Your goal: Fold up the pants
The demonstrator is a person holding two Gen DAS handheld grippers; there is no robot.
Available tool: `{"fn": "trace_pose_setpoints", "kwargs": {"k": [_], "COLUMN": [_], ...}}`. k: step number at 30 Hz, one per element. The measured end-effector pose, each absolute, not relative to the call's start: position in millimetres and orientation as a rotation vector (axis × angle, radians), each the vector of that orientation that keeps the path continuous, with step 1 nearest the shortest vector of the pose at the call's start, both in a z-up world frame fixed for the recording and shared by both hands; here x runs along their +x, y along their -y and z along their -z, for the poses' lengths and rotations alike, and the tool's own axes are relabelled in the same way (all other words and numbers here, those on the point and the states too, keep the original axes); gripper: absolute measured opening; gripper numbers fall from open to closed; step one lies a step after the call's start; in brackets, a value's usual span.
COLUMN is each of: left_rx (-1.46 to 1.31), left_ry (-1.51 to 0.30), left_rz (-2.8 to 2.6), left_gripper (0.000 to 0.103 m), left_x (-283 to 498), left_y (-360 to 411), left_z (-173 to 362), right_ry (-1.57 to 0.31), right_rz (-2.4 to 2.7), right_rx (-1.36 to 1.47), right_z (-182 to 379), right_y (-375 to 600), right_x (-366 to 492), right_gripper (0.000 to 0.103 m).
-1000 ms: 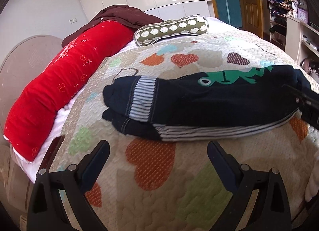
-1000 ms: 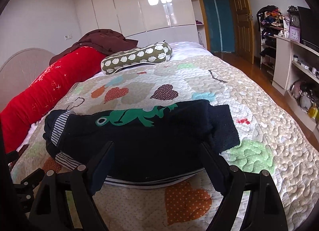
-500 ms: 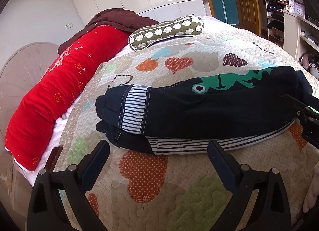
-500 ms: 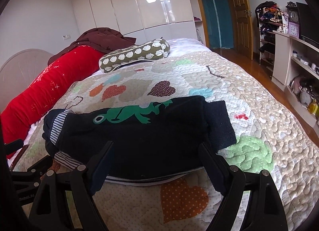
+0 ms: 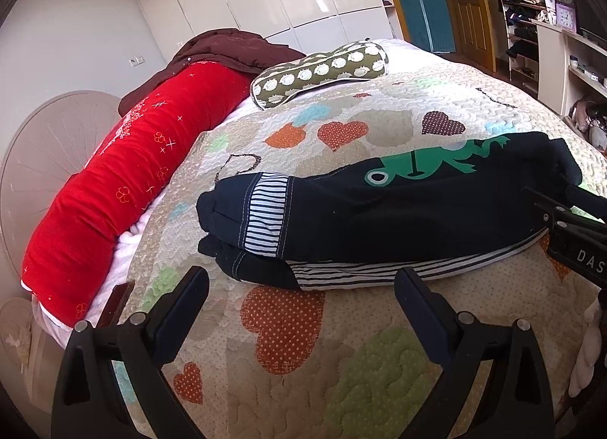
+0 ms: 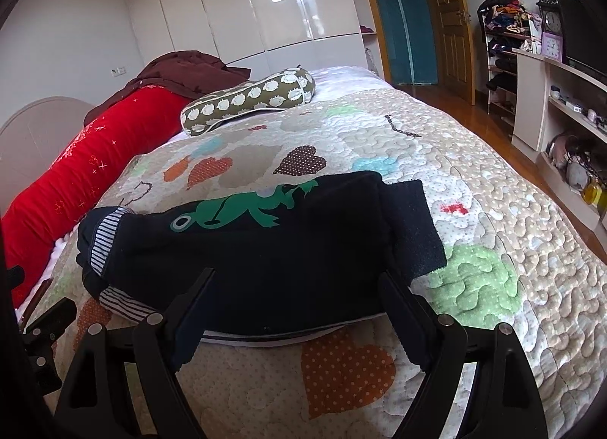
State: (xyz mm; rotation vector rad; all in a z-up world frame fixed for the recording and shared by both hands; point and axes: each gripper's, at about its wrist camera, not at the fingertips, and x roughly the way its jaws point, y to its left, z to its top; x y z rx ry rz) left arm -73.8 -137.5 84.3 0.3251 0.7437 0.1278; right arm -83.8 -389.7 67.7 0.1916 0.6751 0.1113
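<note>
Pants [image 5: 398, 219], dark with a green frog print, lie folded on the quilt [image 5: 303, 363]. Left gripper [image 5: 301, 287] and right gripper [image 6: 296, 287]: jaws spread wide, empty, at the near edge of the pants. Farther back: green bolster [image 5: 322, 71], red pillow [image 5: 125, 181].

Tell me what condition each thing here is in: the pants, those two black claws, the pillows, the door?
Pants: folded, lying on the quilt.
Left gripper: open, empty.
Right gripper: open, empty.
Red bolster: lying along the bed edge.
Green pillow: lying flat.
Door: open.
</note>
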Motion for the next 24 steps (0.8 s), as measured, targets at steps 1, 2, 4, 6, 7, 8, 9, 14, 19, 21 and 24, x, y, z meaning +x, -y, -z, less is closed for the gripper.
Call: {"fn": "trace_pose_setpoints", "kwargs": {"k": [1,2,4,6,7,8,9,14,19,21,24], "left_rx": [0.325,0.326,0.328,0.329,0.328,0.328,0.328,0.329,0.316,0.308,0.302], "left_ry": [-0.742,-0.740,-0.739,-0.740,-0.740,-0.740,-0.742,-0.749,-0.770,-0.780,-0.790], "left_rz": [-0.129,-0.132,-0.135,-0.136,-0.137,-0.136,-0.136,-0.137,-0.145,-0.151,-0.156], "left_gripper": [0.098,0.098,0.098,0.098,0.098,0.098,0.098,0.098,0.098,0.098,0.098], "left_x": [-75,-75,-76,-76,-76,-76,-76,-76,-72,-71,-70], "left_y": [137,137,137,137,137,137,136,135,130,127,125], "left_z": [-85,-85,-86,-86,-86,-86,-85,-83,-77,-75,-73], "right_ry": [-0.675,-0.675,-0.676,-0.677,-0.678,-0.679,-0.679,-0.681,-0.685,-0.686,-0.690], "right_rz": [-0.111,-0.110,-0.110,-0.109,-0.109,-0.108,-0.108,-0.107,-0.106,-0.105,-0.104], "right_rx": [0.191,0.191,0.191,0.192,0.193,0.193,0.193,0.193,0.192,0.190,0.188], "right_z": [-68,-67,-67,-66,-66,-66,-65,-64,-62,-62,-60], "right_y": [389,389,389,389,389,389,389,389,389,388,387], "right_x": [-84,-84,-84,-84,-84,-84,-84,-84,-83,-83,-82], "right_gripper": [0.089,0.089,0.089,0.089,0.089,0.089,0.089,0.089,0.089,0.089,0.089]}}
